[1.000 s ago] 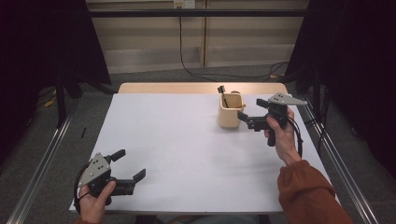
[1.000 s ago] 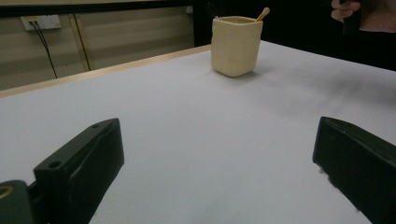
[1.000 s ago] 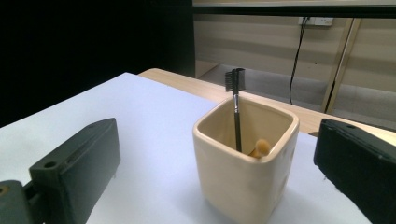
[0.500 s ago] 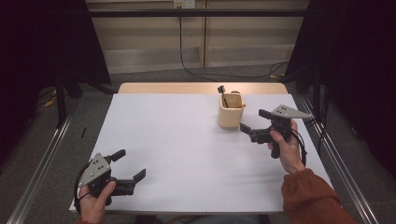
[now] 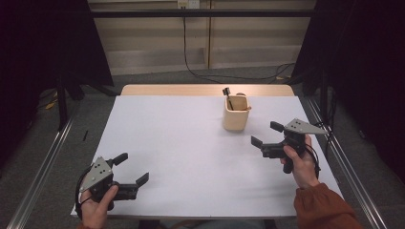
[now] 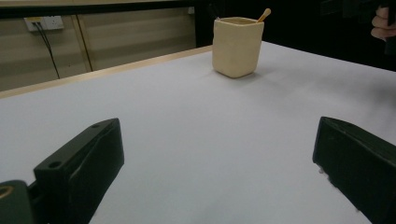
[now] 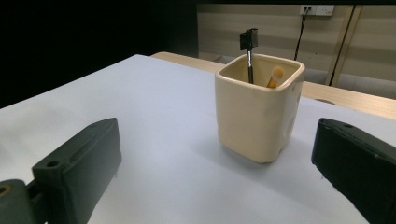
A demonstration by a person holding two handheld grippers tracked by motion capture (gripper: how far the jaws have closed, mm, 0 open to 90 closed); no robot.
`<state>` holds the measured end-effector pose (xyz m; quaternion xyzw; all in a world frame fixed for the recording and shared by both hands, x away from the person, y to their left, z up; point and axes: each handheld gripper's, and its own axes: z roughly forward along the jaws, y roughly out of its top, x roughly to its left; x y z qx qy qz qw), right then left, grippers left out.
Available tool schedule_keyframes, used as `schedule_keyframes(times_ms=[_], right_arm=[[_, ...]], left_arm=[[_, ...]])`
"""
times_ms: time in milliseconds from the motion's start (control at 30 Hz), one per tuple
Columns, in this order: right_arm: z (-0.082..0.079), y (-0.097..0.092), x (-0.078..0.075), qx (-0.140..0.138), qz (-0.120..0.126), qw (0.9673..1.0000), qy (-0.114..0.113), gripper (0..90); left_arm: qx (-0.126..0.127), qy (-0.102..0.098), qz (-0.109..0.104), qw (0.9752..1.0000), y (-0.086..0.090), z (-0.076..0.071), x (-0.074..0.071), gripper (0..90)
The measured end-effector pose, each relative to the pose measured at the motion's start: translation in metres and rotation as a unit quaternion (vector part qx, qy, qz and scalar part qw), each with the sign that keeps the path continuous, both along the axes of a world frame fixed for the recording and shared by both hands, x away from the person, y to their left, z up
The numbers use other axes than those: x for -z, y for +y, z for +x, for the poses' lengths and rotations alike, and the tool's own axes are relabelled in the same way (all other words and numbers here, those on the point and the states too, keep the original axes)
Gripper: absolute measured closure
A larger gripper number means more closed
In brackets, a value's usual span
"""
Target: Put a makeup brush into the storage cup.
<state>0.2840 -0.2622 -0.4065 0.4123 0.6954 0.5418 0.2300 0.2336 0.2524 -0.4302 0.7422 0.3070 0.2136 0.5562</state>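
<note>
A cream square cup point(image 5: 236, 113) point(image 7: 258, 111) point(image 6: 236, 45) stands on the white table, right of the middle and toward the back. A thin black-headed tool point(image 7: 249, 46) and an orange-tipped stick point(image 7: 275, 74) stand inside it. My right gripper point(image 5: 267, 134) point(image 7: 212, 186) is open, low over the table, a little to the right of and nearer than the cup, with nothing between its jaws. My left gripper point(image 5: 133, 168) point(image 6: 219, 186) is open and empty near the front left corner of the table.
The white table top point(image 5: 191, 143) has a wooden strip point(image 5: 205, 90) along its far edge. Metal rails point(image 5: 43, 162) run along both sides of the table. A cable point(image 5: 191, 57) hangs from a wall socket behind.
My right gripper has come away from the cup, lower and nearer to the person. The left gripper has not moved.
</note>
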Motion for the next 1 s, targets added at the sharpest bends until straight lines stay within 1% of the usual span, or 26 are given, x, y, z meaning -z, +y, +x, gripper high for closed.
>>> schedule_keyframes(times_ms=[167,300,400,567,733,767,900,1000], right_arm=[[-0.011,-0.002,0.005,-0.002,0.005,1.0000,0.002,1.2],[-0.020,-0.005,0.010,0.003,0.011,0.9999,0.006,1.2],[-0.026,-0.007,0.010,0.006,0.011,0.9999,0.006,1.3],[-0.036,-0.009,0.011,0.007,0.009,0.9999,0.009,1.4],[-0.045,-0.016,0.015,0.020,0.014,0.9997,0.009,1.7],[-0.047,-0.017,0.015,0.021,0.015,0.9996,0.011,1.6],[-0.056,-0.022,0.017,0.033,0.015,0.9993,0.009,1.6],[-0.063,-0.025,0.019,0.034,0.012,0.9993,0.012,1.5]], left_arm=[[-0.001,0.000,-0.002,1.0000,0.000,0.000,0.000,1.9],[0.000,-0.001,-0.003,1.0000,0.000,-0.001,0.000,1.9],[0.000,0.000,0.001,1.0000,0.001,-0.001,0.000,1.9],[-0.003,-0.001,-0.002,1.0000,0.001,-0.001,-0.001,1.9],[-0.001,-0.001,-0.001,1.0000,0.001,-0.003,-0.001,1.9],[-0.004,-0.001,-0.004,1.0000,0.001,-0.004,-0.001,2.0],[-0.005,-0.003,-0.002,1.0000,0.001,-0.006,-0.001,2.0],[-0.007,0.000,-0.004,1.0000,0.001,-0.006,-0.001,1.9]])
